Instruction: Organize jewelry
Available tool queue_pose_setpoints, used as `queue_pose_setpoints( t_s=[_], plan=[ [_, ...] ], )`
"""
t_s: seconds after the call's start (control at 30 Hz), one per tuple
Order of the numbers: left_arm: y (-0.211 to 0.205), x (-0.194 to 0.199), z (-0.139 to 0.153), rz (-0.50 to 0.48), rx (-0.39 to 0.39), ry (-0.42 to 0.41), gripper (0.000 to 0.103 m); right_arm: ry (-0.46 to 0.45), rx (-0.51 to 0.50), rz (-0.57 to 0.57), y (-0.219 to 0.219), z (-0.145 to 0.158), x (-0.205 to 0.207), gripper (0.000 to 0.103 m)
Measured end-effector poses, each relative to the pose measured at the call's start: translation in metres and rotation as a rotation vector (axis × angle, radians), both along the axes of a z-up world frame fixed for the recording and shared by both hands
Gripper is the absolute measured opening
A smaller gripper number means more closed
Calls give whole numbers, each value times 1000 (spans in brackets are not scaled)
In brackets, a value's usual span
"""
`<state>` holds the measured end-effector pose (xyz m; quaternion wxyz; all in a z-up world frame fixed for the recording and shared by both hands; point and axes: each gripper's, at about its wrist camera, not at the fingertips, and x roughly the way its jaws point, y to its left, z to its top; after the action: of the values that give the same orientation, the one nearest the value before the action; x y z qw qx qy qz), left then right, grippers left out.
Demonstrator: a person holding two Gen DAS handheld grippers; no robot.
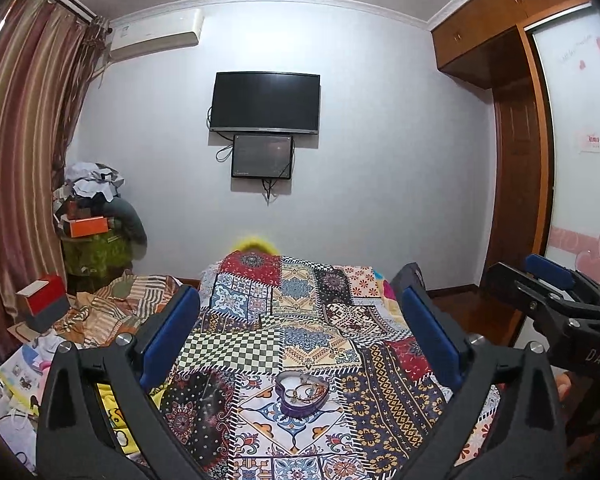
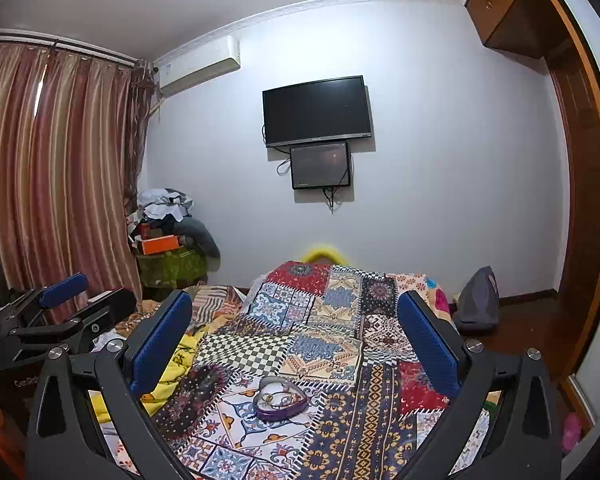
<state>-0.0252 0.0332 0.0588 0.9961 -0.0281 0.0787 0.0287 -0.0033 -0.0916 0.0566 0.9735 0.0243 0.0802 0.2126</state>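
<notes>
A purple heart-shaped tin (image 1: pixel 303 395) sits on the patchwork bedspread (image 1: pixel 300 320), with bracelets and chains (image 1: pixel 306 390) lying inside it. It also shows in the right wrist view (image 2: pixel 281 399) with the jewelry (image 2: pixel 278 397) in it. My left gripper (image 1: pixel 300 316) is open and empty, held above the bed with the tin between and below its blue-padded fingers. My right gripper (image 2: pixel 294 320) is open and empty too, at a similar height. Each gripper shows at the edge of the other's view: the right one (image 1: pixel 556 292), the left one (image 2: pixel 72 300).
The bed's patchwork spread (image 2: pixel 320 320) runs toward a wall with a television (image 1: pixel 265 102). Striped bedding, a red box (image 1: pixel 44 300) and clutter lie at the left. Curtains (image 2: pixel 52 160) hang left; a wooden wardrobe (image 1: pixel 516 160) and a grey bag (image 2: pixel 476 300) stand right.
</notes>
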Motion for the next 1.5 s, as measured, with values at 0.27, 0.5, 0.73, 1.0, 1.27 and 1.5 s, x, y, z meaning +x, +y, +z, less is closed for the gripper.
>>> queue_pose_setpoints(
  t_s=[0.27, 0.5, 0.73, 1.0, 1.27, 1.5],
  plan=[
    [-2, -2, -2, -2, 0, 0, 102, 10, -2, 2, -2, -5, -3, 102],
    [-1, 1, -4, 1, 4, 10, 102, 14, -5, -2, -2, -4, -3, 102],
    [1, 5, -5, 1, -5, 16, 103, 23, -6, -3, -2, -3, -2, 102],
    [2, 8, -7, 2, -5, 28, 103, 37, -3, -5, -1, -3, -1, 102],
    [4, 9, -8, -4, -7, 41, 103, 47, -4, -7, -3, -1, -1, 102],
    [5, 10, -8, -12, -12, 45, 103, 54, -3, -8, -4, 0, 1, 102]
  ],
)
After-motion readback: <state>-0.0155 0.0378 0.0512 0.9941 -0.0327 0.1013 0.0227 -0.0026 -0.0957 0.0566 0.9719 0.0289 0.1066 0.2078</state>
